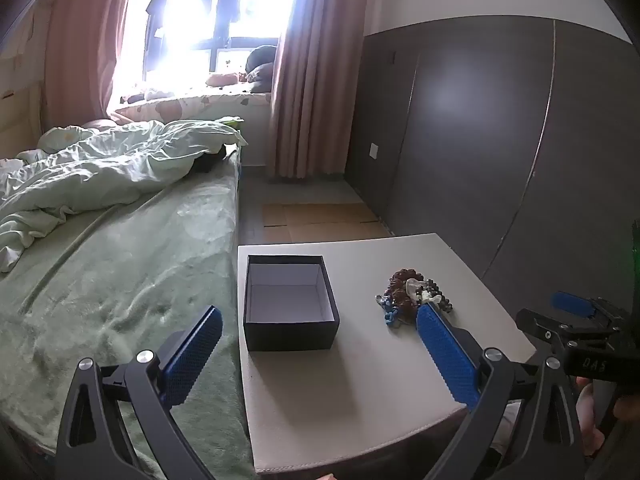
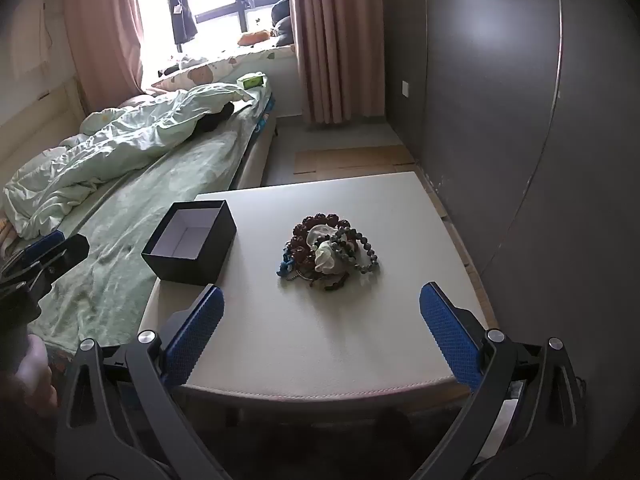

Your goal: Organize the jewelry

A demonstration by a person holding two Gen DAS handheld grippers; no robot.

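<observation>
Both grippers stand with jaws spread wide and nothing between their blue, dimpled pads: the left gripper (image 1: 320, 344) hangs over the near left part of the small table (image 1: 360, 380), one finger over the bed, and the right gripper (image 2: 320, 320) hangs over the table's near edge. From left to right, a bed (image 1: 120, 280) with a fuzzy pale-green cover and a rumpled light quilt (image 1: 100, 168) runs along the table's left side, touching or just beside it. On the smooth, off-white tabletop, which has rounded corners and a stitched front edge, sits a square dark box (image 1: 290, 304), lid off, its walls matte and its inside pale and bare; it stands near the left edge. Well apart to its right lies the jewelry heap (image 2: 330, 254): tangled strings of round beads, reddish-brown and grey-green, with a blue piece at the left and a whitish, glossy lump in the middle. Bare tabletop lies between heap and box, and between heap and near edge. Right of the table stands a flat dark grey wardrobe wall (image 2: 520, 120).
</observation>
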